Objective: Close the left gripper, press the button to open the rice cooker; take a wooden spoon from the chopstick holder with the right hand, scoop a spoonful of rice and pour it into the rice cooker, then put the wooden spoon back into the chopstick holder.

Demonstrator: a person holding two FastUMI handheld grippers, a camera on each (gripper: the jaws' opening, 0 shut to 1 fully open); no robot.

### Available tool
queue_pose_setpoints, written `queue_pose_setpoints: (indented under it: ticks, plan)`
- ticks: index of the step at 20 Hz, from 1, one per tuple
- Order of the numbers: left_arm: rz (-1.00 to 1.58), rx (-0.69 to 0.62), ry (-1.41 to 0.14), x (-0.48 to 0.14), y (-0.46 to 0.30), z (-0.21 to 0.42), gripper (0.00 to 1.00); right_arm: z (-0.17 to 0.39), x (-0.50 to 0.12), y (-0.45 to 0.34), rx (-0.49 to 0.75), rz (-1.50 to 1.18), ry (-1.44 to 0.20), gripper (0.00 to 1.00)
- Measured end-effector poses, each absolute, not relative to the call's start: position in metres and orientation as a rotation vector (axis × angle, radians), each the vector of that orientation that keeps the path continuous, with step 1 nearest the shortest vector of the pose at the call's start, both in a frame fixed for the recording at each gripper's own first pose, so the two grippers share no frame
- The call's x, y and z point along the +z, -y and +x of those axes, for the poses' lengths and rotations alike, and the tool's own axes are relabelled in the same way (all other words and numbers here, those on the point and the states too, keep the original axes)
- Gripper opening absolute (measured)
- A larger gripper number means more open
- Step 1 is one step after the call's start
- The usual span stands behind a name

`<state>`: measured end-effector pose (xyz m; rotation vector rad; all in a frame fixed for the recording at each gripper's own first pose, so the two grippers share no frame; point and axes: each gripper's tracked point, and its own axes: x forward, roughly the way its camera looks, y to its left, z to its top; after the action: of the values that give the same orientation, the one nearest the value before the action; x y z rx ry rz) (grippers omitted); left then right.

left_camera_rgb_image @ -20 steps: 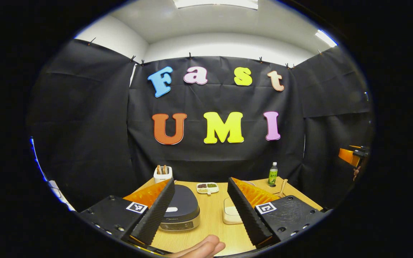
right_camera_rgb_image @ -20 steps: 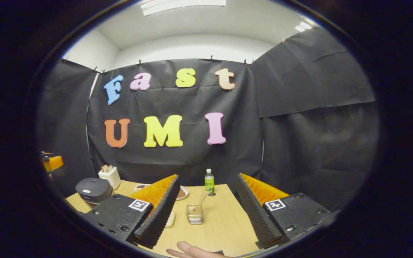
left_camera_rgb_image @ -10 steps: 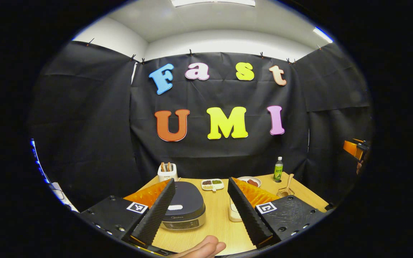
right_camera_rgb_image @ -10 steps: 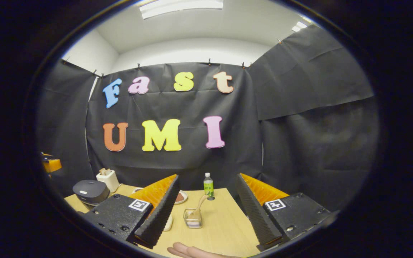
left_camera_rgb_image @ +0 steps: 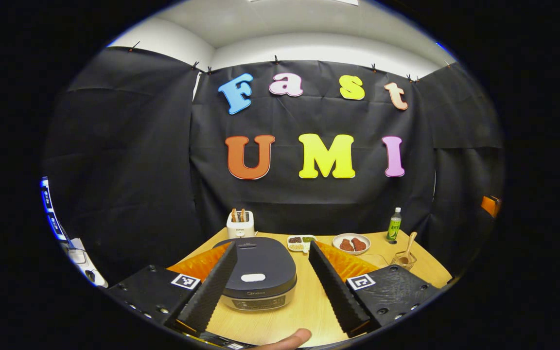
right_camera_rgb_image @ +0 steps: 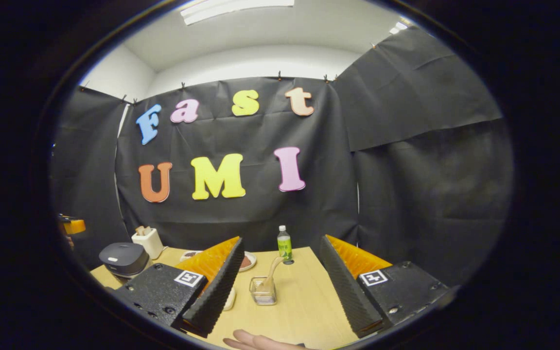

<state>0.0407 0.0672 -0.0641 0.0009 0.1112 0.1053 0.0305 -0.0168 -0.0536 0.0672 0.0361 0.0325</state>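
A dark rice cooker [left_camera_rgb_image: 260,277] with a shut lid and a white button [left_camera_rgb_image: 253,277] stands on the wooden table [left_camera_rgb_image: 304,311]. It sits just ahead of my left gripper [left_camera_rgb_image: 272,245], framed between the open fingers, which hold nothing. A clear chopstick holder [right_camera_rgb_image: 262,290] with a wooden spoon [right_camera_rgb_image: 274,270] leaning in it stands ahead of my right gripper [right_camera_rgb_image: 280,239], which is open and holds nothing. The left gripper view has the same holder [left_camera_rgb_image: 403,259] at the table's right. A cream container [right_camera_rgb_image: 230,298] peeks from behind my right gripper's left finger.
A white toaster [left_camera_rgb_image: 240,224] stands at the back left. A small divided dish [left_camera_rgb_image: 301,242], a plate of meat [left_camera_rgb_image: 351,243] and a green bottle [left_camera_rgb_image: 394,226] line the back edge. A person's thumb [left_camera_rgb_image: 289,338] shows at the bottom.
My left gripper has tilted down and moved toward the rice cooker, which now looks larger and sits between its fingers. The right gripper has hardly moved. Both stay open.
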Motion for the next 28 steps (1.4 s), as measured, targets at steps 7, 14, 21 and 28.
queue_pose_setpoints:
  ticks: [7,14,21,28]
  plan:
    - [-0.004,0.103,-0.259,-0.11,-0.083,0.066,0.2,0.034,-0.078,0.008,0.059,0.022,-0.061,1.0]
    - [-0.067,0.16,-0.451,-0.167,-0.11,0.092,0.0,0.032,-0.089,-0.012,0.114,0.01,-0.089,1.0]
    - [-0.183,0.159,-0.521,-0.201,-0.119,0.114,0.0,0.043,-0.111,-0.012,0.107,-0.009,-0.123,1.0]
    - [-0.17,0.155,-0.515,-0.218,-0.116,0.12,0.0,0.059,-0.111,-0.018,0.138,0.061,-0.087,1.0]
